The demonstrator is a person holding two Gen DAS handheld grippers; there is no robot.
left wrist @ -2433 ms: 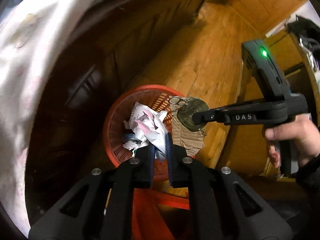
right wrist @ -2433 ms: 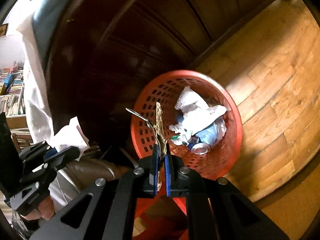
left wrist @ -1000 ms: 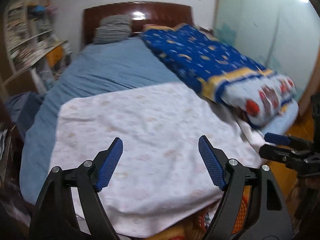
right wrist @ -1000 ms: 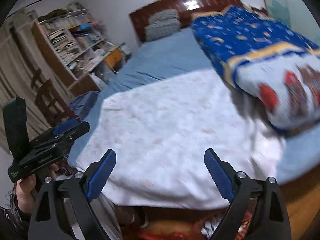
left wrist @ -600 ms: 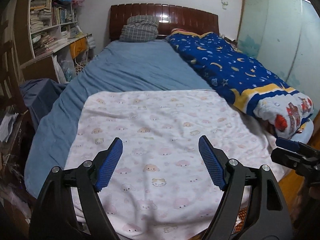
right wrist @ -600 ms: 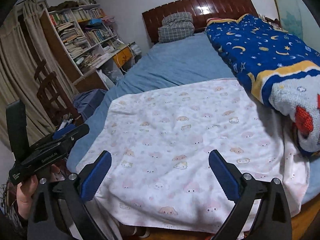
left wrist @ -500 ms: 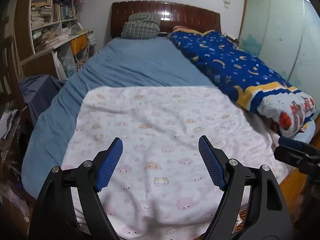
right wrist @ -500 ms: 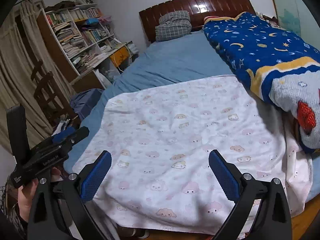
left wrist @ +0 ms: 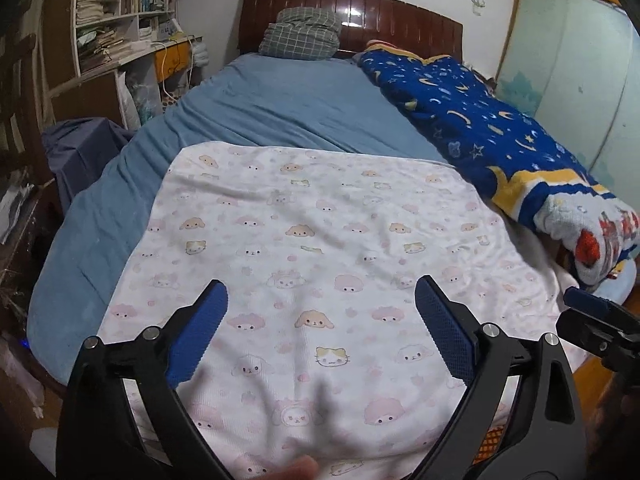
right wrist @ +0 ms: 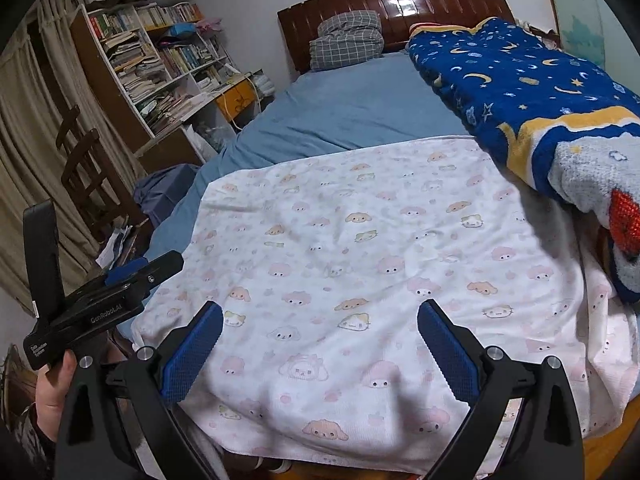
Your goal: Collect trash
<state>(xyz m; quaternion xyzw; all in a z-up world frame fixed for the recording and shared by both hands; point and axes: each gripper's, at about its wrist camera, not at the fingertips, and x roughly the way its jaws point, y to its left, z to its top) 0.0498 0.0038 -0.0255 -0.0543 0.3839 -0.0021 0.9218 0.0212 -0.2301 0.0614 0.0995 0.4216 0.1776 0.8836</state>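
Note:
My left gripper (left wrist: 320,284) points over a white sheet (left wrist: 320,216) printed with small animal faces, at the foot of a bed. Its jaws are opening and nothing is between them. My right gripper (right wrist: 319,305) stands open and empty over the same sheet (right wrist: 380,240). No trash shows on the sheet. A sliver of the orange trash basket (left wrist: 490,440) peeks out below the sheet's edge beside the left gripper's right finger. The right gripper (left wrist: 592,320) shows at the left wrist view's right edge, and the left gripper (right wrist: 120,284), held by a hand, at the right wrist view's left.
The bed has a blue sheet (left wrist: 280,104), a checked pillow (left wrist: 300,36) against a dark wooden headboard and a rolled blue star-print quilt (left wrist: 500,136) along the right. Crowded bookshelves (right wrist: 152,60), a wooden chair (right wrist: 84,168) and floor clutter stand to the left.
Earlier both grippers held trash over the orange basket; now both are empty and face the bed. The left jaws have spread wider, and both views have sunk a little toward the sheet.

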